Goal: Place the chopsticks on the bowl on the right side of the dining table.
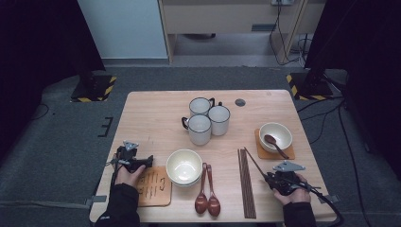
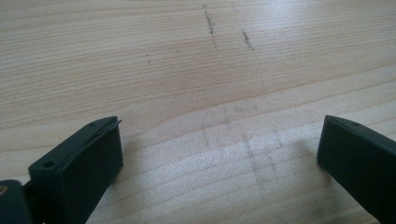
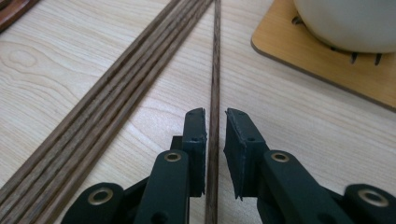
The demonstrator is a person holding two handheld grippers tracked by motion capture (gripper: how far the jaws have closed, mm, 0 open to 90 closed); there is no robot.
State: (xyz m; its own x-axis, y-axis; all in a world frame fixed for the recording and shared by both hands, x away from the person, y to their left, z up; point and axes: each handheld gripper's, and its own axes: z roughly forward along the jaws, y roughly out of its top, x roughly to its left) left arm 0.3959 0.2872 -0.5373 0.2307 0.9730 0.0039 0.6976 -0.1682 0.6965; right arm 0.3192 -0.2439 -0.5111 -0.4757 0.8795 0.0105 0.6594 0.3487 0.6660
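My right gripper (image 3: 215,114) lies low over the table with a single dark wooden chopstick (image 3: 214,70) running between its jaws. The jaws stand a little apart, and a thin gap shows beside the stick, so the pads do not press on it. In the high view this gripper (image 1: 269,177) sits at the front right, and the lone chopstick (image 1: 255,161) slants away from the bundle of chopsticks (image 1: 246,182). My left gripper (image 2: 219,135) is open wide over bare wood, at the table's front left (image 1: 149,161).
A white bowl (image 1: 275,135) holding a brown spoon rests on a wooden coaster (image 1: 262,152) at the right. Stacked bowls (image 1: 184,166), two wooden spoons (image 1: 207,198) and another coaster (image 1: 153,187) lie in front. Three white mugs (image 1: 205,120) stand mid-table.
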